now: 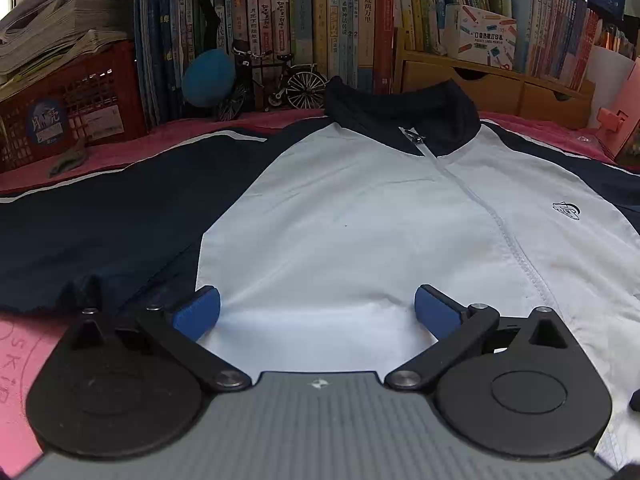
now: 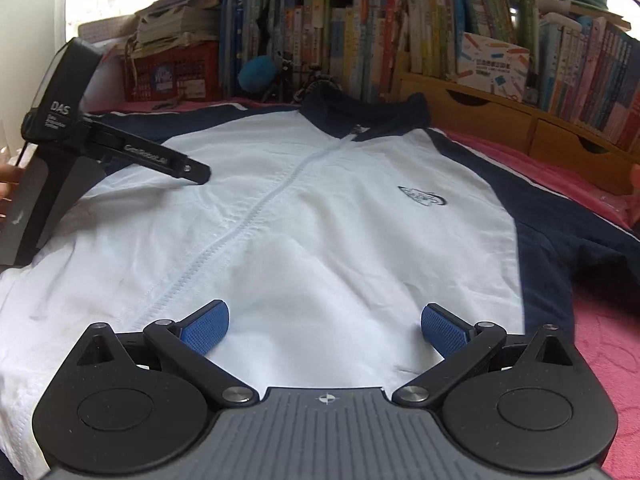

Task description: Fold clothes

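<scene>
A white jacket [image 1: 360,216] with navy sleeves is lying zipped and flat on a pink blanket [image 1: 24,352], collar toward the books [image 1: 280,20] along the far edge. The left gripper [image 1: 316,312] is hovering over the hem with its jaws spread wide, nothing between its blue pads [image 1: 198,312]. The right gripper [image 2: 324,328] is likewise standing wide apart above the white front, gripping nothing.

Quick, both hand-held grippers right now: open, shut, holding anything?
Left hand-held gripper: open, nothing held, over the jacket.
Right hand-held gripper: open, nothing held, over the jacket's white front.
</scene>
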{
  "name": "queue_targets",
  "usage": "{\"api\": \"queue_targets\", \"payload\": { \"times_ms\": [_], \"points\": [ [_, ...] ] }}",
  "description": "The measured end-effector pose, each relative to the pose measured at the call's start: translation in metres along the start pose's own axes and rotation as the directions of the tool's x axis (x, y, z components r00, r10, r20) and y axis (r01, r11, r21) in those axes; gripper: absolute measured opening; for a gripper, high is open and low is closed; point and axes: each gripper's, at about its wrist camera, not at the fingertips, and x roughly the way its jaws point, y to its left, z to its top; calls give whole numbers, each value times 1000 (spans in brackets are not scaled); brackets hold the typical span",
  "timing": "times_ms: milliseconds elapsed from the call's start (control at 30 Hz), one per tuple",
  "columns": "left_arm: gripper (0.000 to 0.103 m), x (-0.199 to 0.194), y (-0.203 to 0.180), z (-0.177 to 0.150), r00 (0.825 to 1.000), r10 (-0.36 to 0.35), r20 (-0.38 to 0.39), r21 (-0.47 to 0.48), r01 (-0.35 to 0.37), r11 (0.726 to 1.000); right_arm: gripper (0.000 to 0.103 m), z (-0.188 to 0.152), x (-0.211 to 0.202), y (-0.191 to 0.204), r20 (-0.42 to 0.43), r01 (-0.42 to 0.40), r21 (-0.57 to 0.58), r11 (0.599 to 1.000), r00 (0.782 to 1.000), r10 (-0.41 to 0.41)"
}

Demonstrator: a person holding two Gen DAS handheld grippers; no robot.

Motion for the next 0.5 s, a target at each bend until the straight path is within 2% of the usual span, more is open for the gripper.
{"api": "queue_targets", "payload": {
  "times_ms": [67, 100, 133, 167, 233, 267, 300, 367, 400, 500],
  "points": [
    [103, 0, 0, 0, 1000, -2, 0, 2, 2, 1000, 103, -8, -4, -34, -8, 75, 80, 994, 997, -74],
    [103, 0, 0, 0, 1000, -3, 0, 3, 3, 1000, 103, -11, -6, -50, -18, 138, 113, 984, 990, -137],
    [103, 0, -1, 0, 1000, -4, 0, 3, 4, 1000, 103, -12, -8, -63, -42, 241, 143, 960, 971, -237],
    [103, 0, -1, 0, 1000, -4, 0, 4, 4, 1000, 103, -12, -10, -75, -74, 353, 169, 920, 936, -345],
    [103, 0, -1, 0, 1000, -4, 0, 4, 4, 1000, 102, -2, -15, -84, -115, 456, 174, 873, 890, -442],
    [103, 0, 0, 0, 1000, -4, 0, 4, 4, 1000, 102, 4, -18, -81, -75, 423, 157, 892, 906, -416],
    [103, 0, 0, 0, 1000, -4, 0, 4, 4, 1000, 102, 11, -22, -74, -11, 357, 131, 925, 933, -359],
    [103, 0, 0, 0, 1000, -4, 1, 4, 4, 1000, 103, 32, -15, -56, 78, 189, 49, 981, 978, -192],
    [103, 0, 0, 0, 1000, -4, 1, 4, 4, 1000, 103, 45, -4, -47, 97, 121, -2, 993, 988, -120],
    [103, 0, 0, 0, 1000, -4, 1, 3, 4, 1000, 103, 90, 53, -21, 102, 77, -72, 994, 992, -70]
  ]
}}
